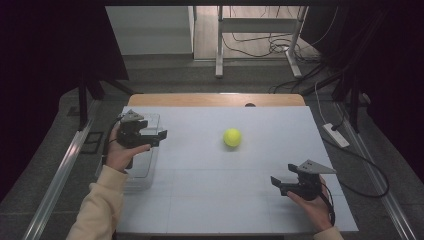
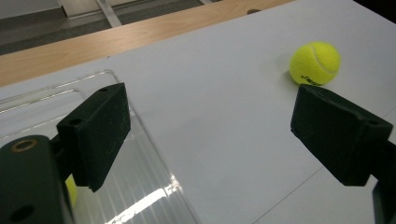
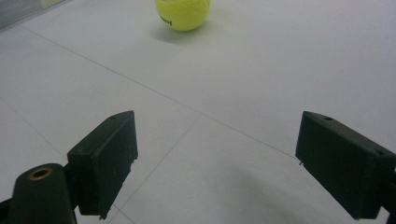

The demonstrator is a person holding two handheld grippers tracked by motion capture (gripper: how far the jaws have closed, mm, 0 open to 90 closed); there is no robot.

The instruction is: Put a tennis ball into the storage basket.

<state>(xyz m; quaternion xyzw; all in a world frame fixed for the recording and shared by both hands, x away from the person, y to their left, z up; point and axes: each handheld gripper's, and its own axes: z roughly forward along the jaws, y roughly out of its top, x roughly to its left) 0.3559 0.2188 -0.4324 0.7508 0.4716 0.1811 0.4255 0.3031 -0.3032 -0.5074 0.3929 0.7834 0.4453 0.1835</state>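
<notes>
A yellow tennis ball (image 1: pixel 232 137) rests on the white table sheet (image 1: pixel 210 190), a little right of the middle. Over the inner edge of a clear plastic box (image 1: pixel 142 167) at the table's left, my left gripper (image 1: pixel 159 137) is held open, pointing right toward the ball. In the left gripper view the ball (image 2: pixel 314 63) lies beyond the right jaw, well apart from it. My right gripper (image 1: pixel 282 176) hovers open near the front right, empty. The ball (image 3: pixel 182 13) is far ahead in the right gripper view, between the wide-spread jaws' lines.
The box's clear rim (image 2: pixel 60 86) runs under my left jaw, and a small yellow patch (image 2: pixel 71 190) shows inside it. A wooden strip (image 1: pixel 215 100) borders the table's far edge. Cables and desk legs (image 1: pixel 260 45) lie on the floor beyond.
</notes>
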